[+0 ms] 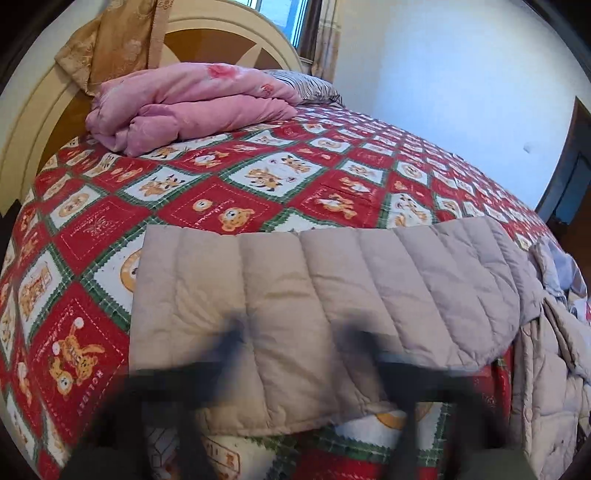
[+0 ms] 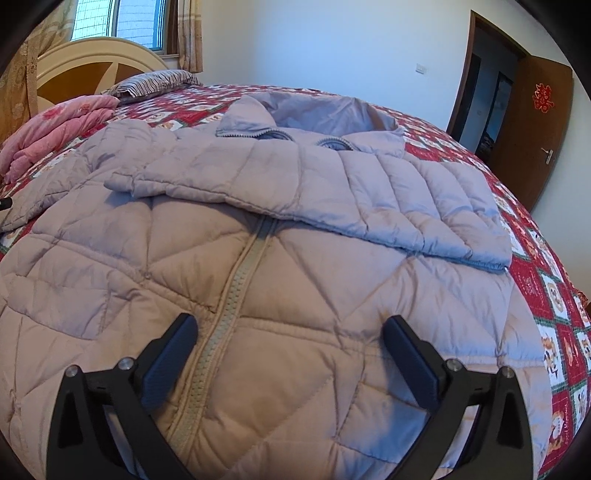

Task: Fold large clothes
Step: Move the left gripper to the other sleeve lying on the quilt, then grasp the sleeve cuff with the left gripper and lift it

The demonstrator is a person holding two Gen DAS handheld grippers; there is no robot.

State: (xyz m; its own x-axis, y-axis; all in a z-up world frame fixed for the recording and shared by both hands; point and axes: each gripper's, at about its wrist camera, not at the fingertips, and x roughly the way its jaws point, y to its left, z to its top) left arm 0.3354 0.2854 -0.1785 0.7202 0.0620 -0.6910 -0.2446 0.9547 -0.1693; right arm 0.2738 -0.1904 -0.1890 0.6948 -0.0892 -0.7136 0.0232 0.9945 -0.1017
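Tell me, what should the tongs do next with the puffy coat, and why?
Probably the left tongs should lift the flat sleeve across the coat. The other sleeve already lies folded over its chest, and the right tongs hang open, empty.

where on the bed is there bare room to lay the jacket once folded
Free: patterned red quilt between the folded pink blanket and the beige quilted jacket's sleeve. Crowded: near side, where the beige quilted jacket spreads.

Daylight is coming through a window (image 2: 122,22) behind the cream headboard (image 1: 229,26); white walls (image 2: 332,44) are meeting a brown door (image 2: 532,136).
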